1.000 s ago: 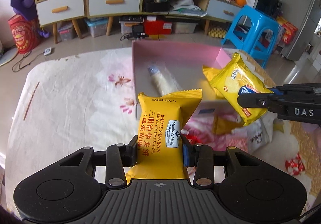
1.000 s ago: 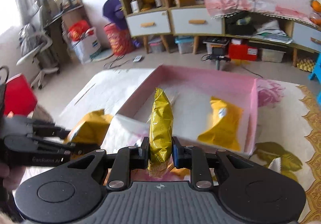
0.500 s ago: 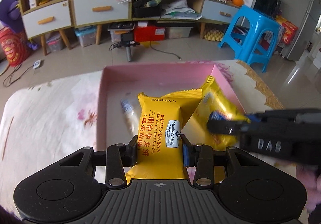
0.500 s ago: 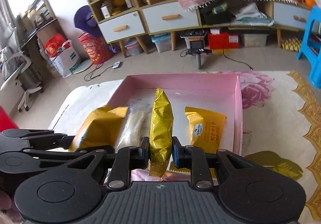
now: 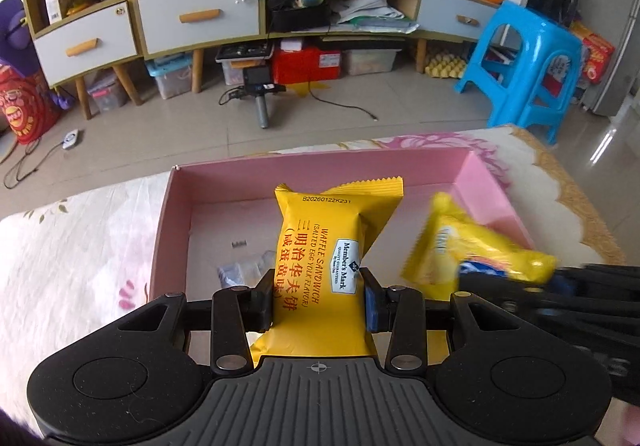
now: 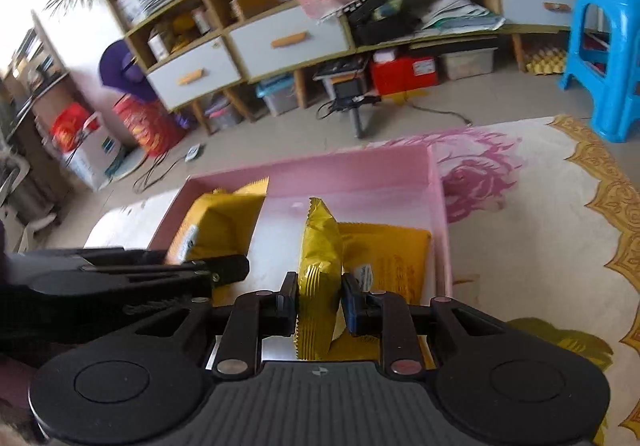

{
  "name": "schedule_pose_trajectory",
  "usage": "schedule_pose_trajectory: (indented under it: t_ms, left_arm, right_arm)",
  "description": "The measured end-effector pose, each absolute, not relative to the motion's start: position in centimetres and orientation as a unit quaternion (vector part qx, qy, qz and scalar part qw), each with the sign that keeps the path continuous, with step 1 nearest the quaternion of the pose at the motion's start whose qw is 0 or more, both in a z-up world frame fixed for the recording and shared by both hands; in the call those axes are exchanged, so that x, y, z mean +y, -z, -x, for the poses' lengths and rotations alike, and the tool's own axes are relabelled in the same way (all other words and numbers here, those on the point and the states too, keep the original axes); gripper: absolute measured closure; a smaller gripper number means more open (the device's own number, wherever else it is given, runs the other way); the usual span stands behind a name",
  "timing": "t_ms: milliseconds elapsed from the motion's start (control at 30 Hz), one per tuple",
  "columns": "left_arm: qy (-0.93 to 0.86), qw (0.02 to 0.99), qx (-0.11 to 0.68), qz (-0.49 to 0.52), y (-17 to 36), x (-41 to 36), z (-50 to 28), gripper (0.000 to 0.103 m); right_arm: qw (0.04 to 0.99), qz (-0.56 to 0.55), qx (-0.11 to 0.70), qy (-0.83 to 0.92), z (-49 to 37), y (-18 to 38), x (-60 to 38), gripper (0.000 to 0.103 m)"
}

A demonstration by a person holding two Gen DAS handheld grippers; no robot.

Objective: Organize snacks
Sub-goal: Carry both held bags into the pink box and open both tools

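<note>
Left gripper [image 5: 319, 300]: my jaws clamp the waffle sandwich pack [image 5: 326, 270] by its sides, upright over the pink box [image 5: 172, 230].
Right gripper [image 6: 319, 304]: I pinch a gold snack pack [image 6: 320, 270] edge-on, above the box interior.
Box contents: a yellow pack [image 6: 396, 258] lies flat at 3 o'clock of my right jaws; a clear wrapper [image 5: 244, 270] at 9 o'clock of my left.
Box: on a floral cloth [image 6: 532, 246].

The waffle sandwich packet [image 5: 320, 266] is yellow with red and black print and a white-and-blue label. The box [image 5: 320, 172] is pink with a pale floor. The cloth [image 6: 540, 230] on the table is cream, patterned with a pink rose and gold scrollwork along its right edge. The second packet [image 6: 320, 270] is shiny gold; the stool [image 5: 528, 58] is bright blue.
</note>
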State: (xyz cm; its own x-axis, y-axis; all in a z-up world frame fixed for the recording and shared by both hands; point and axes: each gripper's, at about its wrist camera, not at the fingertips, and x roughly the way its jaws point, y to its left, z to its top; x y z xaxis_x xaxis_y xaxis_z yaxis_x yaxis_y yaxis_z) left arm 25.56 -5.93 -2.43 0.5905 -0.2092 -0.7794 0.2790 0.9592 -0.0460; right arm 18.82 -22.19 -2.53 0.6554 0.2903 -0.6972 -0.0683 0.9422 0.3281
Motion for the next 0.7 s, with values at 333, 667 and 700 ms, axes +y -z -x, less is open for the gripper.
schedule_pose_trajectory:
  t_ms: [333, 667, 700]
  left_arm:
    - [0.105, 0.905, 0.404, -0.079, 2.9, -8.0, -27.6, 0.06]
    - [0.078, 0.909, 0.404, -0.065, 1.8, -6.9, -26.3, 0.035]
    - [0.078, 0.909, 0.406, -0.058, 1.5, -6.6, -26.1, 0.033]
  right_arm:
    - [0.908, -0.151, 0.383, -0.084, -19.0, 2.3, -22.7, 0.09]
    - [0.917, -0.155, 0.361, -0.072, -18.4, 0.6, -23.2, 0.067]
    - [0.917, -0.157, 0.36, -0.072, -18.3, 0.5, -23.3, 0.062]
